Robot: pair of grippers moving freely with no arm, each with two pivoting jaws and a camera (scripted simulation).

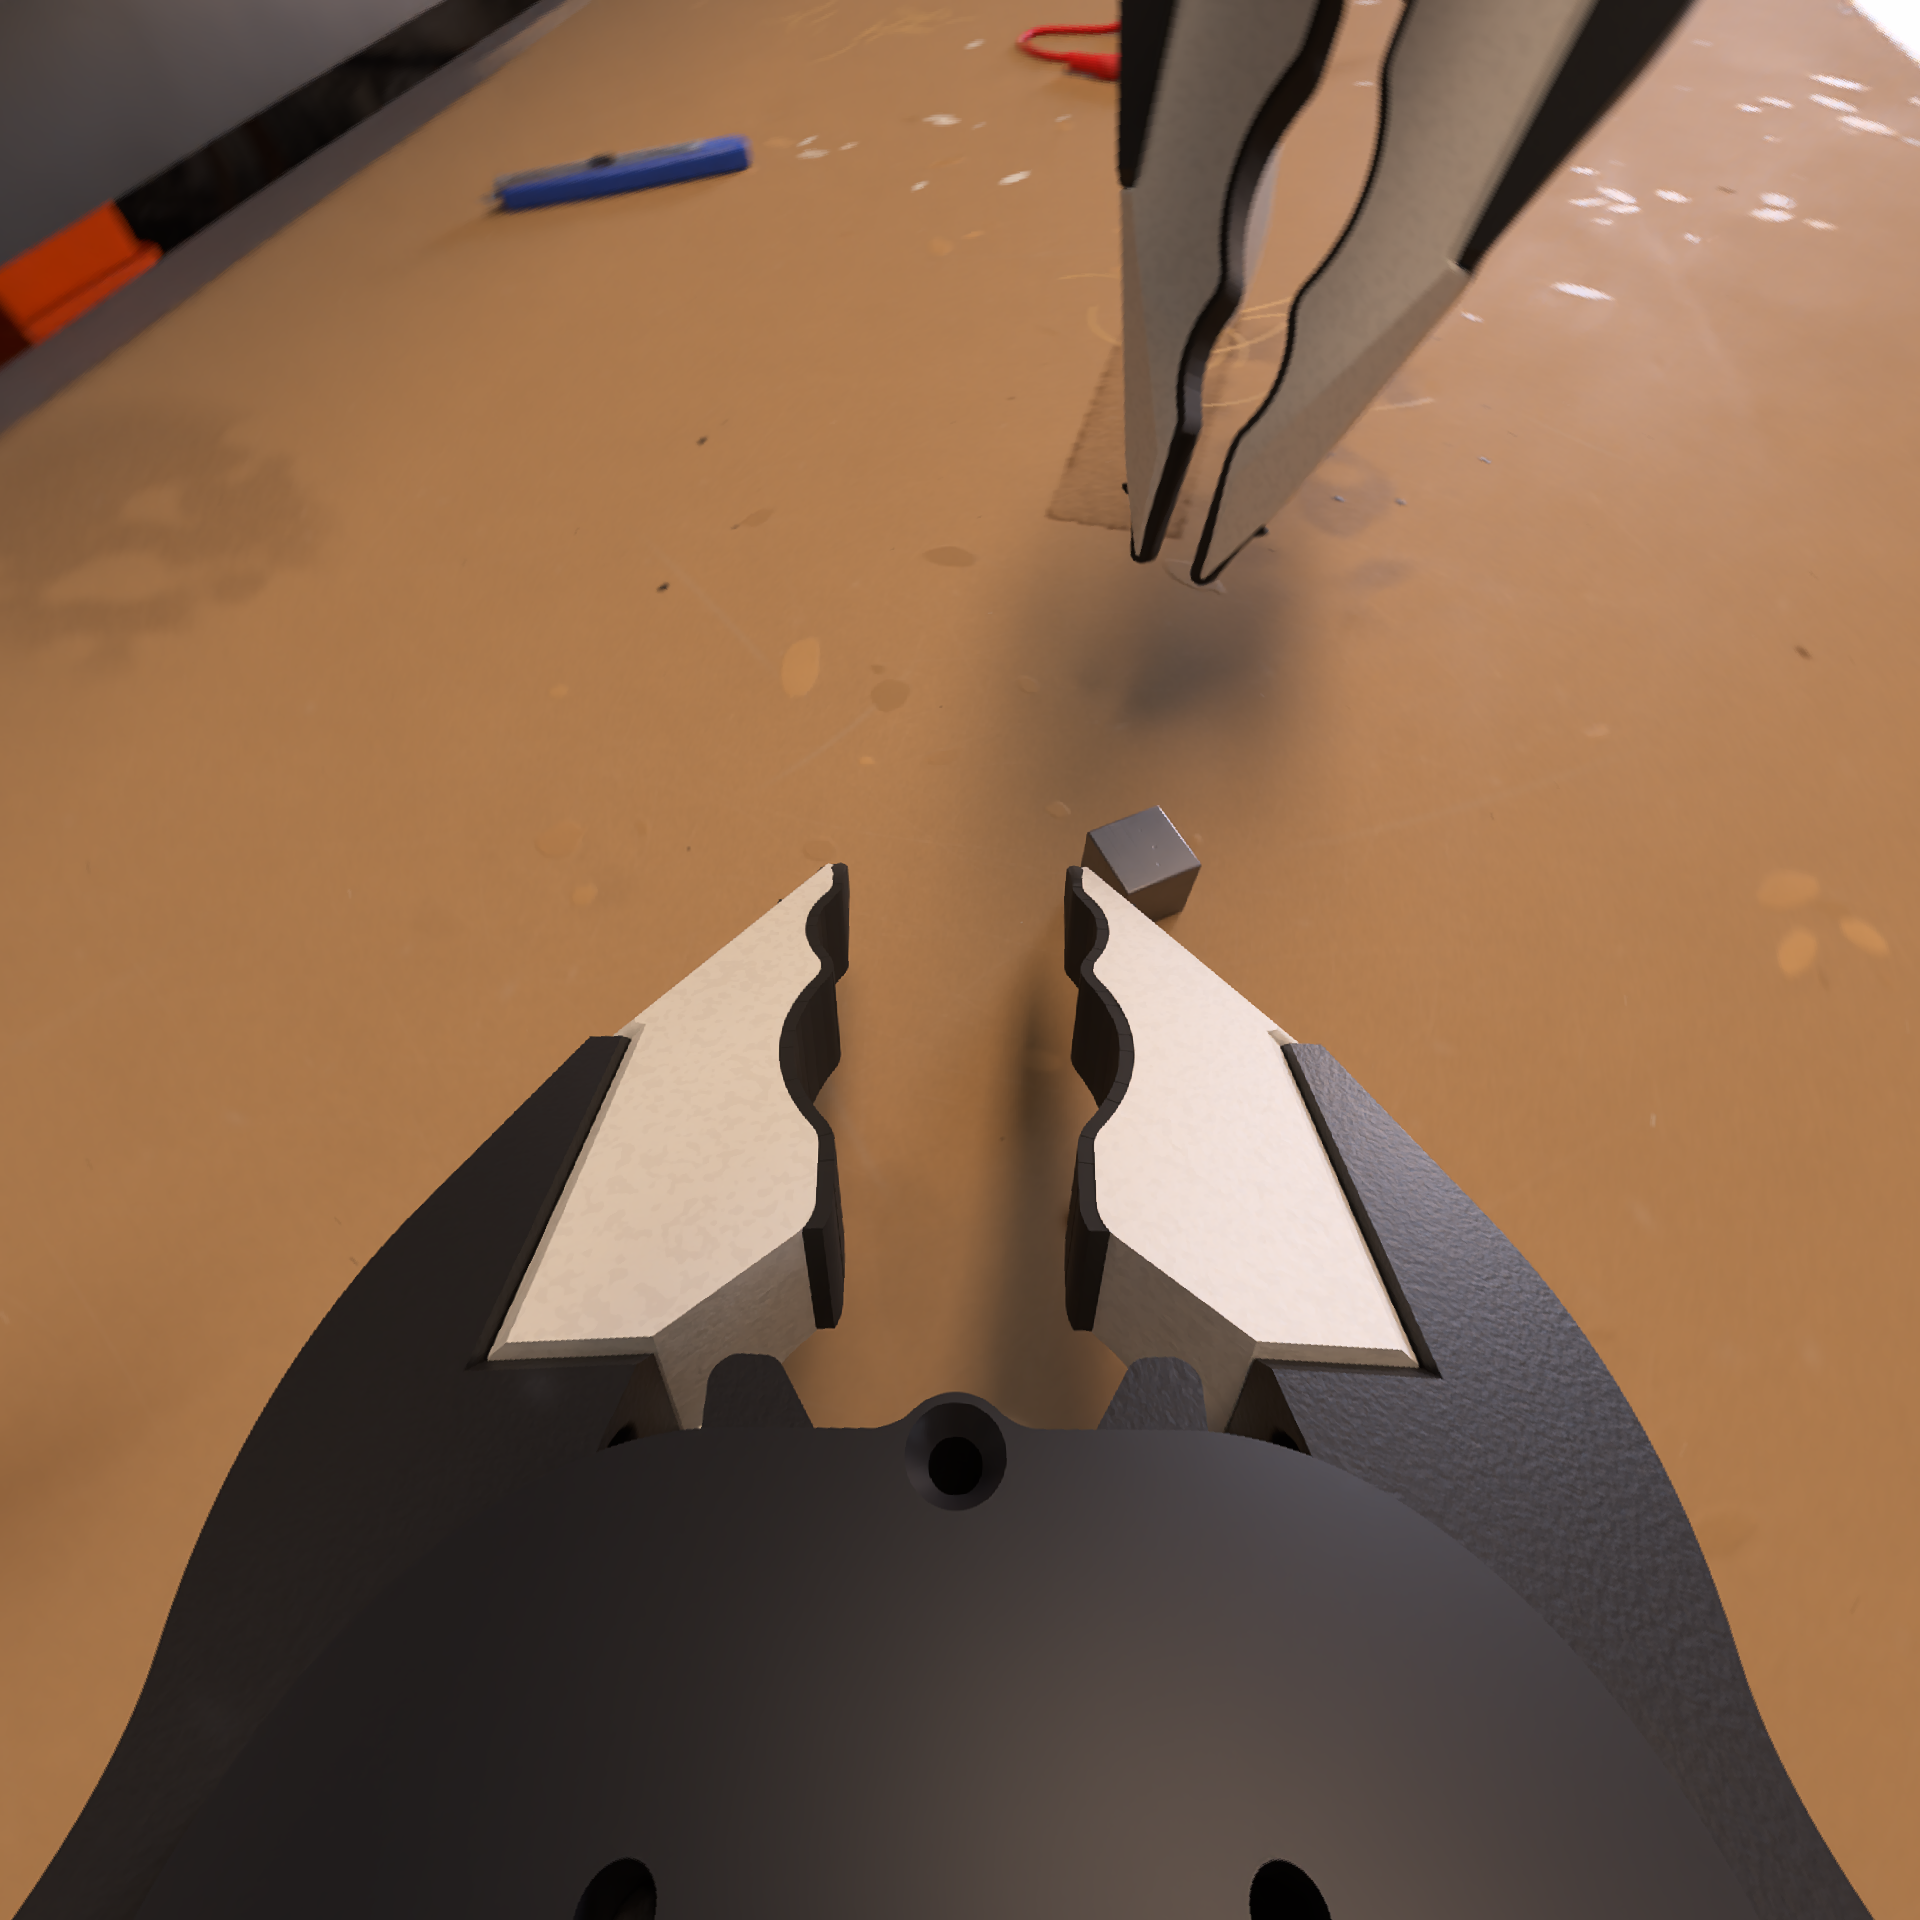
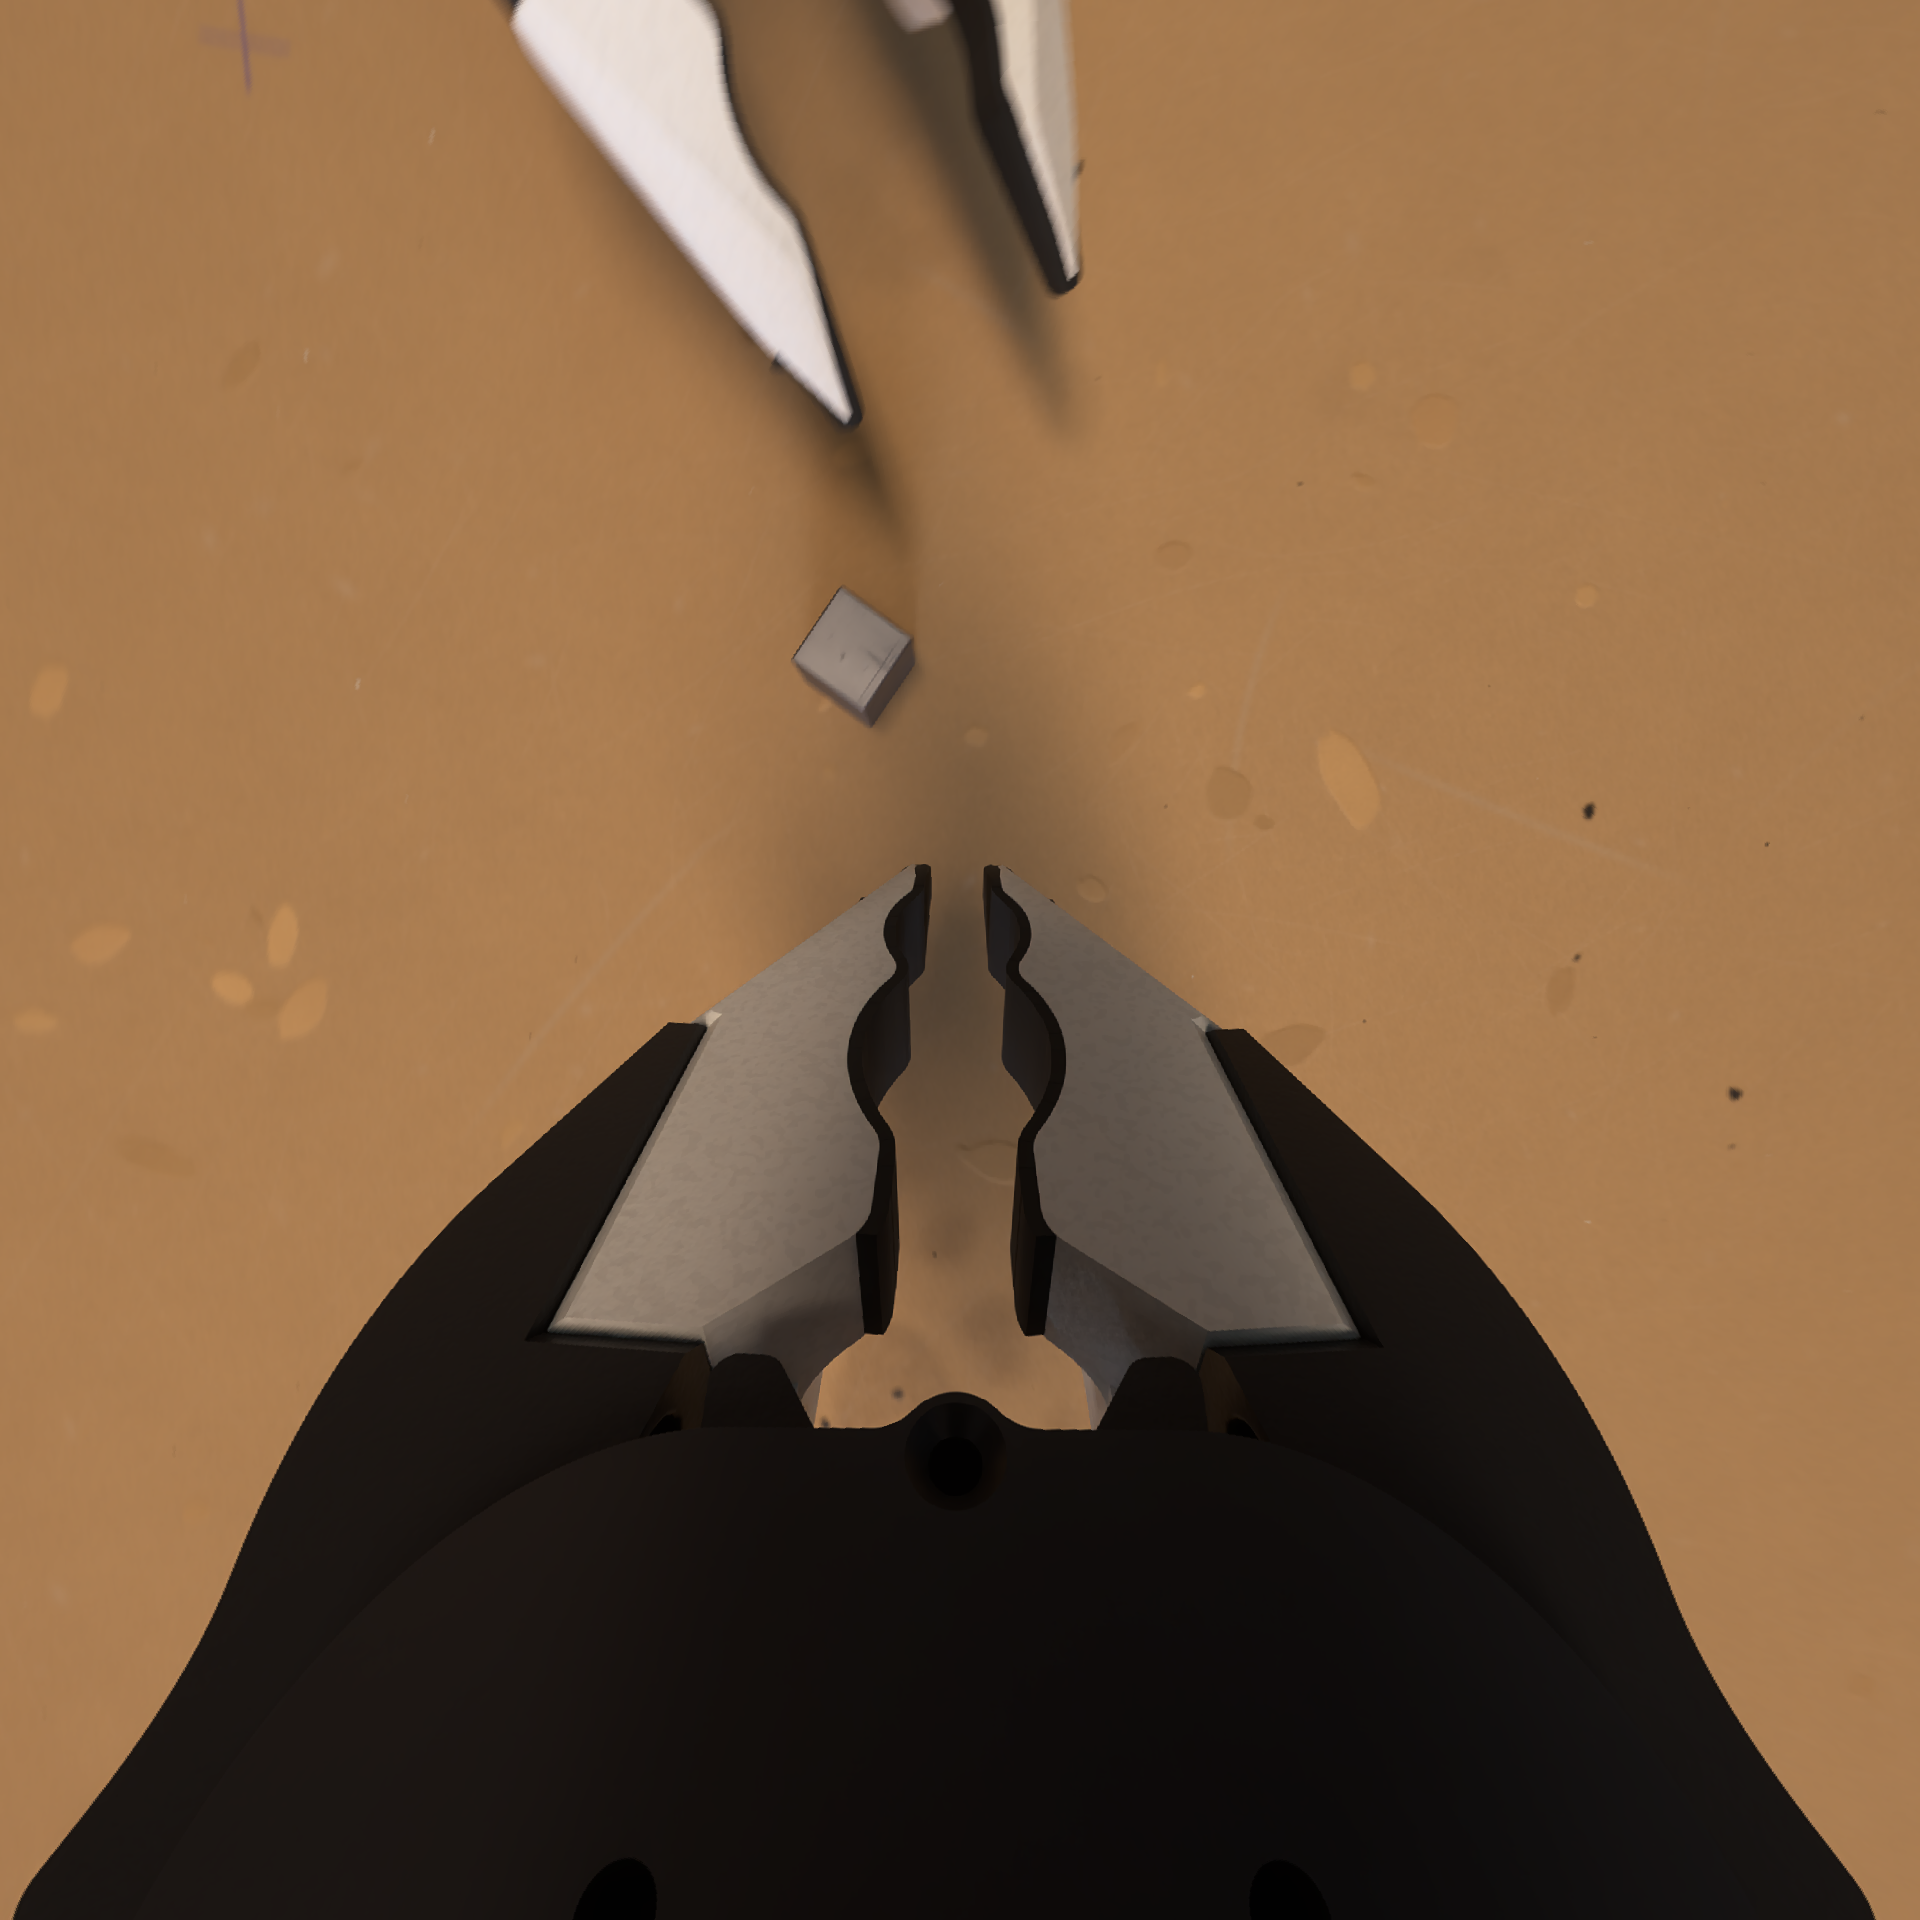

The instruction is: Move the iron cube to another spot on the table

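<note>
The iron cube (image 1: 1143,860) is a small grey block lying on the brown table (image 1: 416,727). My left gripper (image 1: 958,878) is open and empty, low over the table. The cube sits just beyond and to the right of its right fingertip (image 1: 1081,904), outside the gap. My right gripper (image 2: 956,873) is empty, its jaws almost together with only a narrow slit between them. It hangs above the table, and the cube (image 2: 854,655) lies ahead of it, slightly left. The right gripper also shows in the left wrist view (image 1: 1174,566), beyond the cube. The left gripper shows in the right wrist view (image 2: 954,351).
A blue pen-like tool (image 1: 621,171) lies far left on the table. A red cable (image 1: 1070,47) lies at the far end. An orange object (image 1: 73,275) sits past the table's left edge. A darker rectangular patch (image 1: 1091,457) marks the tabletop under the right gripper.
</note>
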